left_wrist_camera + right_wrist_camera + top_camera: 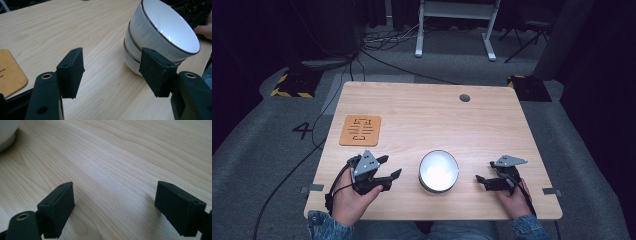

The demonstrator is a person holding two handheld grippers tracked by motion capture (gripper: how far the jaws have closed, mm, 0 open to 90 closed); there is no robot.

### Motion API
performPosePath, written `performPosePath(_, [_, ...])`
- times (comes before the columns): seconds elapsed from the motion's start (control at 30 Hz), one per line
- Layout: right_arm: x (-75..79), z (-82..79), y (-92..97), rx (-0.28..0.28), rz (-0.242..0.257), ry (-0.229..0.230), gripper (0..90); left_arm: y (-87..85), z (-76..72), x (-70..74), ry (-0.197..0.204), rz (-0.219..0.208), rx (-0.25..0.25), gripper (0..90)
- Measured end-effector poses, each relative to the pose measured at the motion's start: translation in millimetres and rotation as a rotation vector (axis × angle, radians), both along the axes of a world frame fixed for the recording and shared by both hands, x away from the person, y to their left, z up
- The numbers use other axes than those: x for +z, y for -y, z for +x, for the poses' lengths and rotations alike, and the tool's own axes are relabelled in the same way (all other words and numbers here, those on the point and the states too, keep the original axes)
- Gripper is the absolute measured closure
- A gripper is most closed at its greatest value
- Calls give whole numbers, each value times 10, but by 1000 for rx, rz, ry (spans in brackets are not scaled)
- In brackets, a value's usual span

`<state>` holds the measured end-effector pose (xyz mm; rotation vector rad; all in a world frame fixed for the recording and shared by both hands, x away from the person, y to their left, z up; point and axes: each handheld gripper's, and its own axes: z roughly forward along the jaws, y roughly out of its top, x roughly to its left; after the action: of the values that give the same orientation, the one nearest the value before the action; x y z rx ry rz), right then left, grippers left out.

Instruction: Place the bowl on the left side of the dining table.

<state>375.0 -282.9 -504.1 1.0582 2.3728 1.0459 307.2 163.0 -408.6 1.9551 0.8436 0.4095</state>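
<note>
The left gripper (387, 167) is resting on the table (437, 120) with its 2 jaws spread wide and gripping nothing; only bare wood is lying between them. In the left gripper view, the bowls (160, 37), a stack of 3 white ones with dark rims, are sitting just beyond its right jaw, apart from it, mouths facing up. An orange mat (360, 130) is lying ahead of this gripper, near the table's left edge. The right gripper (483, 180) is also lying low on the table, jaws equally wide apart and empty, pointing toward the bowls (438, 171), which are standing between the 2 grippers. In the right gripper view, a bowl (6, 133) edge is showing far left.
</note>
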Motion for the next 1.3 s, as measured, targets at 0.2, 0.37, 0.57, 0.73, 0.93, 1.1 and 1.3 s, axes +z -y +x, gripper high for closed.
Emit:
performPosePath(0.2, [0,0,1,0,-1,0,161,114,32,91,-6,5,-17,365])
performPosePath(0.37, [0,0,0,0,0,0,161,177,57,127,-3,19,-30,365])
performPosePath(0.57, [0,0,0,0,0,0,161,262,80,171,-3,32,-51,365])
performPosePath(0.73, [0,0,0,0,0,0,161,372,98,193,-18,31,-76,365])
performPosePath(0.93, [0,0,0,0,0,0,161,502,124,214,-17,35,-101,365])
performPosePath(1.1, [0,0,0,0,0,0,161,637,173,232,-23,57,-129,365])
performPosePath(1.3, [0,0,0,0,0,0,161,769,231,204,-36,72,-146,365])
